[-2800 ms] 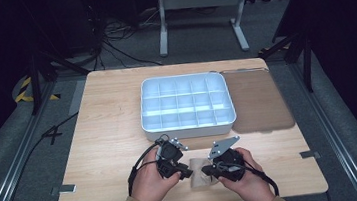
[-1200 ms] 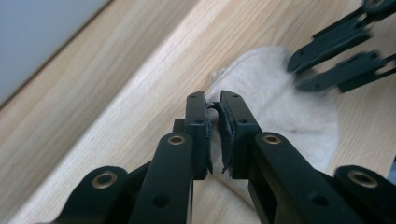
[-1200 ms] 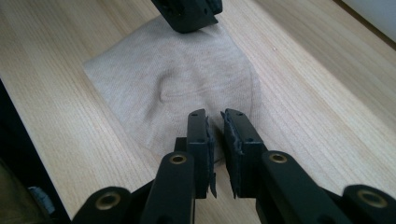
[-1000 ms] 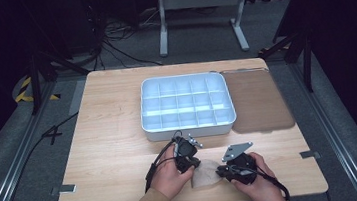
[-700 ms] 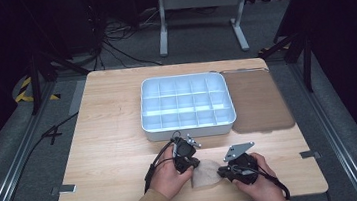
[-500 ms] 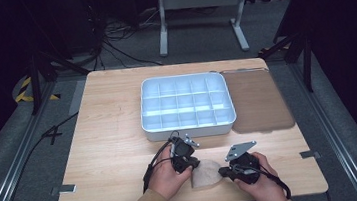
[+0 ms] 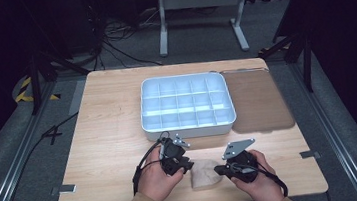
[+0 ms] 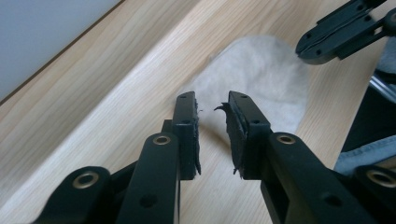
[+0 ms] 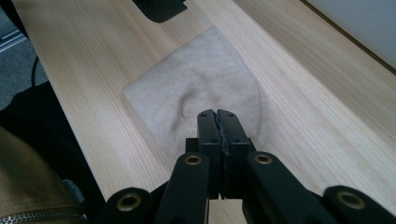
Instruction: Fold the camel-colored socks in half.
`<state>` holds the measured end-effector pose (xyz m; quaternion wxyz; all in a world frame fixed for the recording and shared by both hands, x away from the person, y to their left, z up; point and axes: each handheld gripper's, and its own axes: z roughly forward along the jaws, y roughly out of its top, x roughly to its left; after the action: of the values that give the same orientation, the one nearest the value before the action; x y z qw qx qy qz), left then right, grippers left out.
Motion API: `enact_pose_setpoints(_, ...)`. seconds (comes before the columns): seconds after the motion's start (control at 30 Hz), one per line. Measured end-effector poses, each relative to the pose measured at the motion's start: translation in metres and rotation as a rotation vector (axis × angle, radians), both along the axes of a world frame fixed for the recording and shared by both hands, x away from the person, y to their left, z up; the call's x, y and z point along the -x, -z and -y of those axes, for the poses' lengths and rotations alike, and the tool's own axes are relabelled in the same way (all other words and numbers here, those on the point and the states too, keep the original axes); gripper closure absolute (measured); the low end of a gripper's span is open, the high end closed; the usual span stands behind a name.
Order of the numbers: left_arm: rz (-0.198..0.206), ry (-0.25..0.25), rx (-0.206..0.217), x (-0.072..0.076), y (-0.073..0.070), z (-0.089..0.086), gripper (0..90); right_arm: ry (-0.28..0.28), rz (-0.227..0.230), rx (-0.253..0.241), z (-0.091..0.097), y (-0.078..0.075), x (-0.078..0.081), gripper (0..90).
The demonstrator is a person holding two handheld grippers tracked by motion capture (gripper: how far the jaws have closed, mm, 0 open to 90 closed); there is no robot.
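Pinching the near right edge of a small beige cloth (image 7: 204, 174), the right tool (image 9: 219, 122) is clenched, its jaws pressed together with a thin fold of fabric between them, and a small ridge rises in the cloth just ahead of the tips. The left tool (image 8: 212, 116) has just been opening: its jaws now stand apart with nothing between them, and it hangs just short of the cloth's left edge, released. A second ago both tools sat closer in on the cloth; now the left hand (image 7: 157, 178) has backed off a little. The cloth lies flat on the counter (image 7: 109, 133) near the person, well short of the white divided tray (image 7: 185, 104) farther back. By my reading, the right tool alone now controls the cloth, likely for a fold or drag.
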<state>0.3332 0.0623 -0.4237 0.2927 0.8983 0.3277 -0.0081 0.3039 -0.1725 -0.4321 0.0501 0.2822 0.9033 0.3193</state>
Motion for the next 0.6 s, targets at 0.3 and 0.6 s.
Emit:
enact_pose_setpoints(0.3,-0.031,-0.016,-0.036,0.003,0.015,-0.008,71.0,-0.034,-0.020,0.013,-0.018,0.013,-0.004,89.7)
enact_pose_setpoints(0.6,-0.057,-0.012,-0.065,0.003,0.026,-0.007,70.8,-0.029,-0.042,0.021,-0.018,0.023,-0.010,89.7)
